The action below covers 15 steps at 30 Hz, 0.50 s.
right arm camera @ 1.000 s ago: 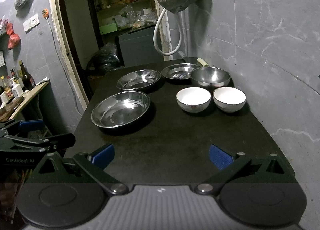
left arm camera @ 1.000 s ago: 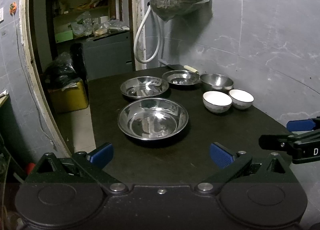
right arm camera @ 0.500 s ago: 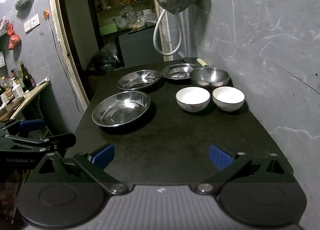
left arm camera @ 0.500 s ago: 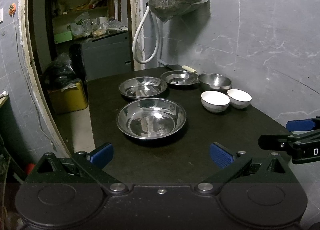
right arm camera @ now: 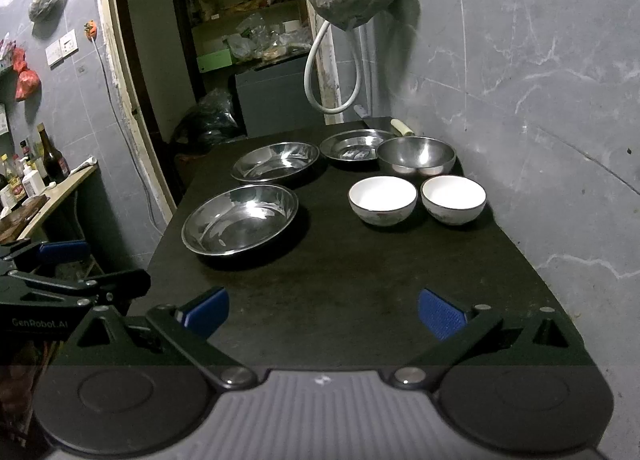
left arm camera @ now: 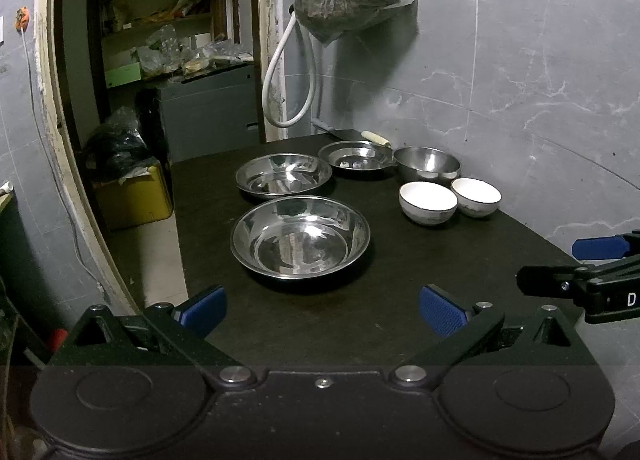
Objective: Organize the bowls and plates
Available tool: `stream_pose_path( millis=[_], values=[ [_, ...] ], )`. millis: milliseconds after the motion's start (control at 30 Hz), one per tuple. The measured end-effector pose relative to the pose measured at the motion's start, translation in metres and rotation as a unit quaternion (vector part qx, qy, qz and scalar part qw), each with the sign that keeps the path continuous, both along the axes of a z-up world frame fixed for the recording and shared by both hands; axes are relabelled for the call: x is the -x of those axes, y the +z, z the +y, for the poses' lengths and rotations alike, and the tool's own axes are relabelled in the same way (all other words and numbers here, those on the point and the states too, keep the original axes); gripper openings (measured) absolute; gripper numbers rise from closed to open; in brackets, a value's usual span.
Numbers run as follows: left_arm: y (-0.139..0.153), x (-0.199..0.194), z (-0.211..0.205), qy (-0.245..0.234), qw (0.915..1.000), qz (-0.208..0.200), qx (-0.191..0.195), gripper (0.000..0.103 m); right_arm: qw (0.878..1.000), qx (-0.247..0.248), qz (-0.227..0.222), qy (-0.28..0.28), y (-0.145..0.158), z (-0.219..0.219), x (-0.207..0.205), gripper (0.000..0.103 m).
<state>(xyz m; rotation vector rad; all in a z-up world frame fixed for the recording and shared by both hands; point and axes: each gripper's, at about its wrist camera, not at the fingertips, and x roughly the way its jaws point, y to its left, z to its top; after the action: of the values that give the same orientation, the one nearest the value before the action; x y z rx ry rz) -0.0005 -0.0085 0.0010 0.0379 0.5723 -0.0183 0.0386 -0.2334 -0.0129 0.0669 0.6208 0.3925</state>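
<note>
Steel plates at eleven o'clock: nearest plate (left arm camera: 300,238), two more (left arm camera: 283,177) (left arm camera: 355,154) behind. White bowls (right arm camera: 382,199) (right arm camera: 453,197) at one o'clock. Left gripper (left arm camera: 322,310) and right gripper (right arm camera: 324,310), jaws apart, empty, over the black table (right arm camera: 360,284).

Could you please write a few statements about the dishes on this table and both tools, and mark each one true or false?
1. Two white bowls sit side by side near the wall. True.
2. The left tool grips the nearest steel plate. False: it is open and empty, short of the plate.
3. The steel bowl stands behind the white bowls. True.
4. The three steel plates are stacked. False: the nearest, the middle plate and the far plate each lie apart on the table.
5. The right tool holds a white bowl. False: it is open and empty.
</note>
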Motion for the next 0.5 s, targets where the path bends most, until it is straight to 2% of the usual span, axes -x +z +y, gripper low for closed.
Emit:
stream_pose_path(
  millis=[500],
  values=[
    [-0.0014,-0.0025,0.0035,-0.003,1.0,0.003,0.004,0.102,1.0,0.0,0.001,-0.001,0.0004,0.0006,-0.0005,0.103]
  ],
)
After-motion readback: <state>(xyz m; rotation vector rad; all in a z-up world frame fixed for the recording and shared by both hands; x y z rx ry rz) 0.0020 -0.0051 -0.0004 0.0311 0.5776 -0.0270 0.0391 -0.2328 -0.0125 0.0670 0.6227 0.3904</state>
